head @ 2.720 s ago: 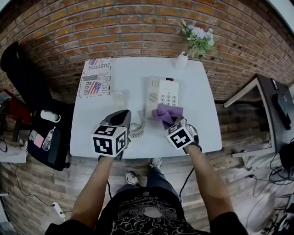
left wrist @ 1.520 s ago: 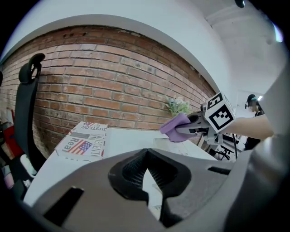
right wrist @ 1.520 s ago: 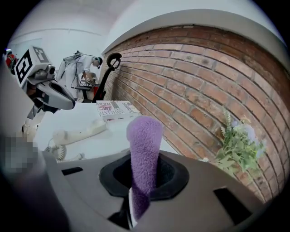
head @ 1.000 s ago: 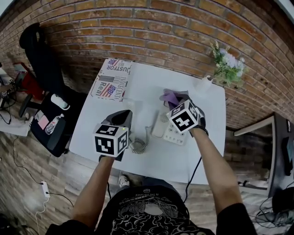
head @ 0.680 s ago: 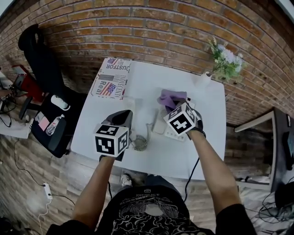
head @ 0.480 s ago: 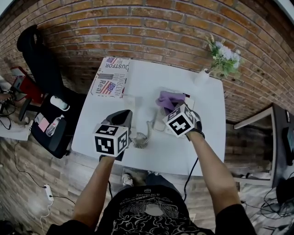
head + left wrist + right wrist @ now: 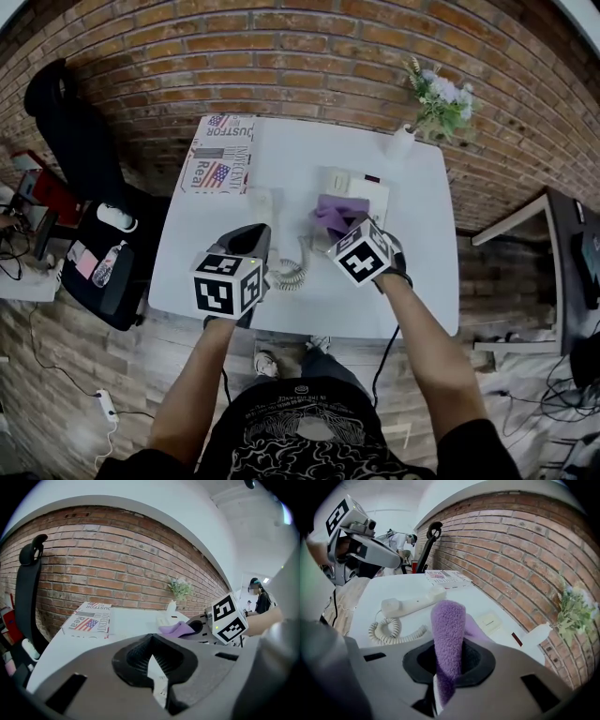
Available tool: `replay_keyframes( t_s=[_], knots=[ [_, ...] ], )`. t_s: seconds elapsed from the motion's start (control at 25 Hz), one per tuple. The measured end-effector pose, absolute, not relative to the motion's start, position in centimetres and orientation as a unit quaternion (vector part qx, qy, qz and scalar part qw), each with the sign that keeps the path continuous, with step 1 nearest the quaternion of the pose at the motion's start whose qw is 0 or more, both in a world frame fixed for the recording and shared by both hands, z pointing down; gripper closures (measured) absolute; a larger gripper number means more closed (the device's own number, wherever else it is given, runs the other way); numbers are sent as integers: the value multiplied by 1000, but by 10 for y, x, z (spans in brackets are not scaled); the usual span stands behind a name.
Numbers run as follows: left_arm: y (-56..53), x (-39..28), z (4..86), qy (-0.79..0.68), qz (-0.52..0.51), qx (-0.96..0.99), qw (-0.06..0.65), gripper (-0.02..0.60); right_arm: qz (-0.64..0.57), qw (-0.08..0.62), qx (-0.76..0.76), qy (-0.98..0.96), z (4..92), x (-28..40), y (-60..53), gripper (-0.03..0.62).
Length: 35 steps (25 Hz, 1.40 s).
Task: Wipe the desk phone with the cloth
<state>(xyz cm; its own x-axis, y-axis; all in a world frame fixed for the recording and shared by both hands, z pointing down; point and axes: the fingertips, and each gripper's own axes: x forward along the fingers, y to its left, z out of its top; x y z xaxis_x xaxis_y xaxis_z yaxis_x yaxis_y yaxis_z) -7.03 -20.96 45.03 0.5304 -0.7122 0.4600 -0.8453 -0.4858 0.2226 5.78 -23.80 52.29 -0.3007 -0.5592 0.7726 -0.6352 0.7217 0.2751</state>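
The beige desk phone sits mid-table with its handset off the cradle, lying flat to the left. A coiled cord trails toward me. My right gripper is shut on a purple cloth, which rests on the near end of the phone. In the right gripper view the cloth stands up between the jaws of that gripper, with the handset and cord to the left. My left gripper hovers near the cord, shut and holding nothing.
A printed cardboard box lies at the table's far left corner. A white vase with flowers stands at the far right by the brick wall. A black chair is left of the table, and another desk is on the right.
My right gripper has drawn the cloth from the far end of the phone back toward me. The left gripper has kept its place.
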Motion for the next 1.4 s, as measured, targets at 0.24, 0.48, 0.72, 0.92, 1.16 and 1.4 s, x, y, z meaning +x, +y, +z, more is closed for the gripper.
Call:
replay_keyframes(
  t_s=[0.24,0.48,0.72,0.92,1.16,1.4],
  knots=[
    [-197,-73,452,-442,162,856,212,577,58,459,379,-801,529,55,-216,549],
    [-188,-78,452,-430,169,862,209,577,77,456,376,-803,536,48,-193,549],
    [-184,-73,454,-414,174,869,208,577,92,458,363,-806,544,42,-175,549],
    [-186,-66,456,-406,175,873,207,577,90,460,359,-807,541,43,-170,549],
    [-196,-53,450,-404,167,876,203,577,86,441,373,-812,514,53,-183,549],
    [-208,-39,450,-408,166,874,207,577,74,399,403,-820,465,75,-219,549]
  ],
)
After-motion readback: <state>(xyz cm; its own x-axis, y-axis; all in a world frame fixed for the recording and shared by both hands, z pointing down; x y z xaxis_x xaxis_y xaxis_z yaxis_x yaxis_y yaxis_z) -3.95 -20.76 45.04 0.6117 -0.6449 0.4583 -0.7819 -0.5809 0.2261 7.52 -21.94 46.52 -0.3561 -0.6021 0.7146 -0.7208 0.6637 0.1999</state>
